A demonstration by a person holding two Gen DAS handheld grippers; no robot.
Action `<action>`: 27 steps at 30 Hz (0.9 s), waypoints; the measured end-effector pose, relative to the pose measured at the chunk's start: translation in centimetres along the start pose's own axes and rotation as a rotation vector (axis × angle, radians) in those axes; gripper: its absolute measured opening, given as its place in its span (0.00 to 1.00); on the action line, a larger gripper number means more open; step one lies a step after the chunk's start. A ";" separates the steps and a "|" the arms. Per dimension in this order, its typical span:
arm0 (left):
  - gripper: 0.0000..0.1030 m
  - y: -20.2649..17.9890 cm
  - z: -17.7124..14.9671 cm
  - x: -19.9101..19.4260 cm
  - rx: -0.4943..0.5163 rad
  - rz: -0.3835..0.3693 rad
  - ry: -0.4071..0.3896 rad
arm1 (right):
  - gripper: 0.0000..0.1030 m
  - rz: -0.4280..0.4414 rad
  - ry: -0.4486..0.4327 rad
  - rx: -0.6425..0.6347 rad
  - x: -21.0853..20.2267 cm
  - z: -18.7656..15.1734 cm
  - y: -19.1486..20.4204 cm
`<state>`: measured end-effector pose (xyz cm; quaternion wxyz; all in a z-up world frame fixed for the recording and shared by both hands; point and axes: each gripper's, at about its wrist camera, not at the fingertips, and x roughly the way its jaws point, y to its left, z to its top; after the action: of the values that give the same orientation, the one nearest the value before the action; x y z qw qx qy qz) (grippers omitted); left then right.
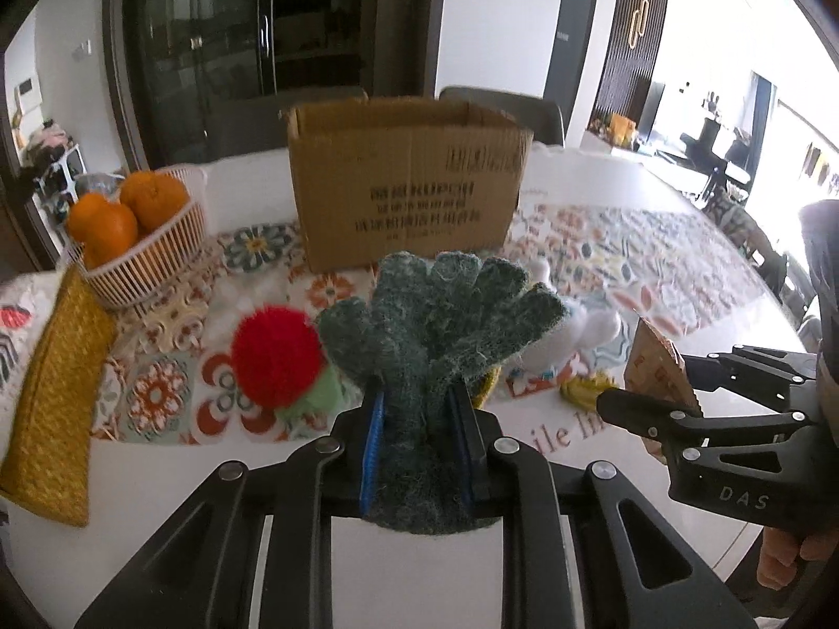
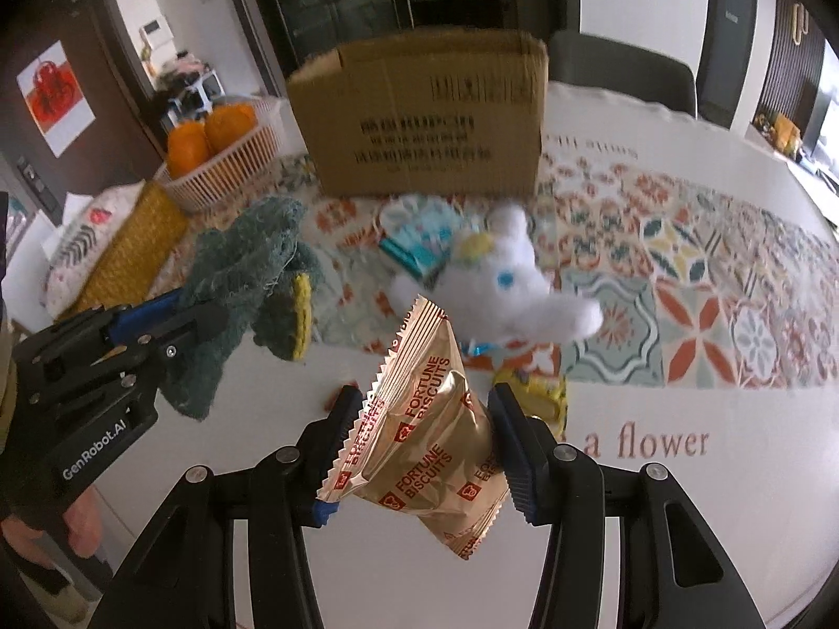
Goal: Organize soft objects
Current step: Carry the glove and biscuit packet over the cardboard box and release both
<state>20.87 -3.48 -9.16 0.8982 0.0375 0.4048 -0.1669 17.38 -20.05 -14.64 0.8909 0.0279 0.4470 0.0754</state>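
Observation:
My left gripper (image 1: 419, 409) is shut on a dark green woolly glove (image 1: 435, 309), held above the table in front of an open cardboard box (image 1: 409, 183). It also shows in the right wrist view (image 2: 157, 325) with the glove (image 2: 246, 272) hanging from it. My right gripper (image 2: 425, 409) is shut on a gold Fortune Biscuits packet (image 2: 430, 435), held above the table; it appears at the right of the left wrist view (image 1: 650, 419). A white plush toy (image 2: 503, 283) lies on the patterned cloth before the box (image 2: 425, 115). A red pompom (image 1: 275, 354) lies left of the glove.
A white basket of oranges (image 1: 141, 251) stands left of the box. A yellow woven mat (image 1: 52, 409) lies at the left edge. A light blue packet (image 2: 425, 236) and a yellow item (image 2: 545, 398) lie near the plush. The patterned cloth (image 2: 708, 283) covers the table's right.

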 end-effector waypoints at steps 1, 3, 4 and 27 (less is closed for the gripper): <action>0.22 0.0 0.4 -0.3 0.002 0.006 -0.014 | 0.49 0.003 -0.015 0.002 -0.4 0.4 0.0; 0.22 0.2 1.1 -0.8 0.002 0.013 -0.035 | 0.49 0.010 -0.041 0.005 -1.1 1.0 0.1; 0.22 0.3 1.6 -1.1 0.000 0.016 -0.050 | 0.49 0.012 -0.055 0.005 -1.4 1.3 0.1; 0.22 2.3 10.1 -2.7 -0.011 0.036 -0.248 | 0.49 0.069 -0.353 0.049 -5.7 11.3 0.1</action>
<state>27.16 -2.65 -0.55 0.9445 0.0190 0.2906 -0.1520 23.01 -20.69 -3.33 0.9514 0.0778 0.2843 0.0892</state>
